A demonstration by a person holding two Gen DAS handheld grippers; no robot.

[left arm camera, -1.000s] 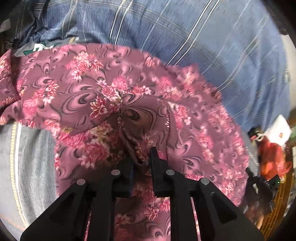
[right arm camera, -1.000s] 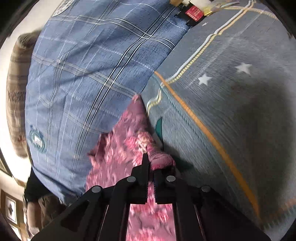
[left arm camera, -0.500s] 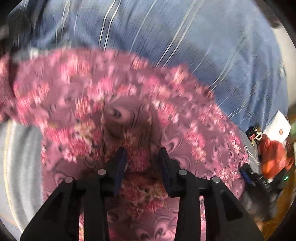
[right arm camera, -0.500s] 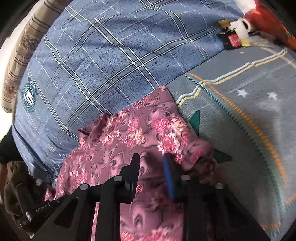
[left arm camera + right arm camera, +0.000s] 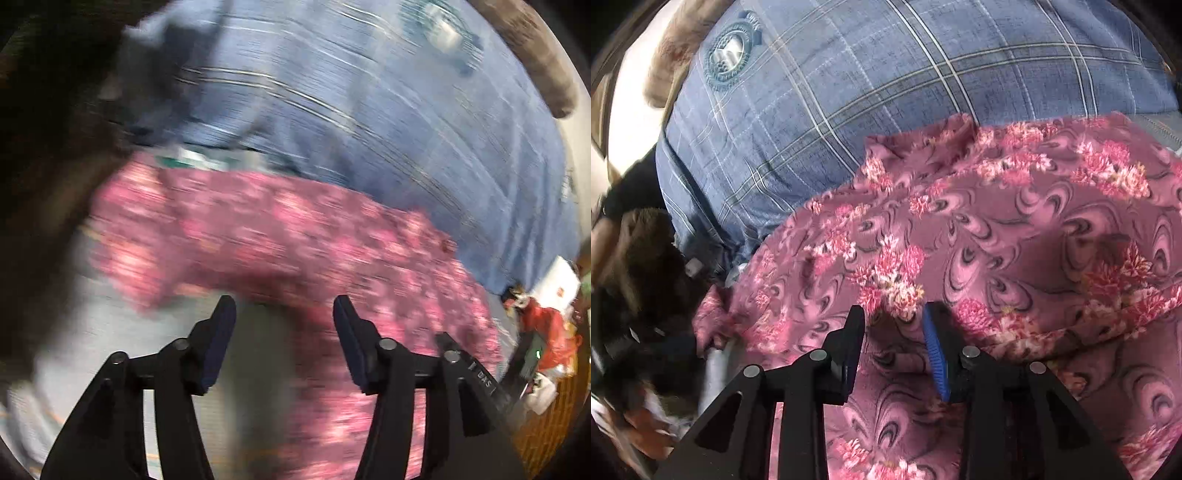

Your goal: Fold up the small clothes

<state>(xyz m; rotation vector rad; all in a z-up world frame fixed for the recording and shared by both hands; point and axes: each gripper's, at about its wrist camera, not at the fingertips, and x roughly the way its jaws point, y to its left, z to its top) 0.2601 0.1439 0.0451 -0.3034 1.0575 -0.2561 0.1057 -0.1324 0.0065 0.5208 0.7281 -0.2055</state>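
A pink floral garment (image 5: 1015,229) lies spread on the bed, with a folded edge running across its right side. My right gripper (image 5: 894,317) is open and empty just above the cloth. In the left wrist view, which is motion-blurred, the same garment (image 5: 295,243) stretches across the middle. My left gripper (image 5: 284,310) is open wide and empty, near the garment's near edge.
A blue plaid pillow (image 5: 868,81) lies behind the garment and also shows in the left wrist view (image 5: 406,110). Grey bedding (image 5: 74,350) lies at the lower left. Red and white clutter (image 5: 546,332) sits at the far right. Dark cloth (image 5: 639,258) lies at the left.
Both grippers have opened and let go of the pink garment. The garment now lies flat. The left gripper has swung away quickly, blurring its view.
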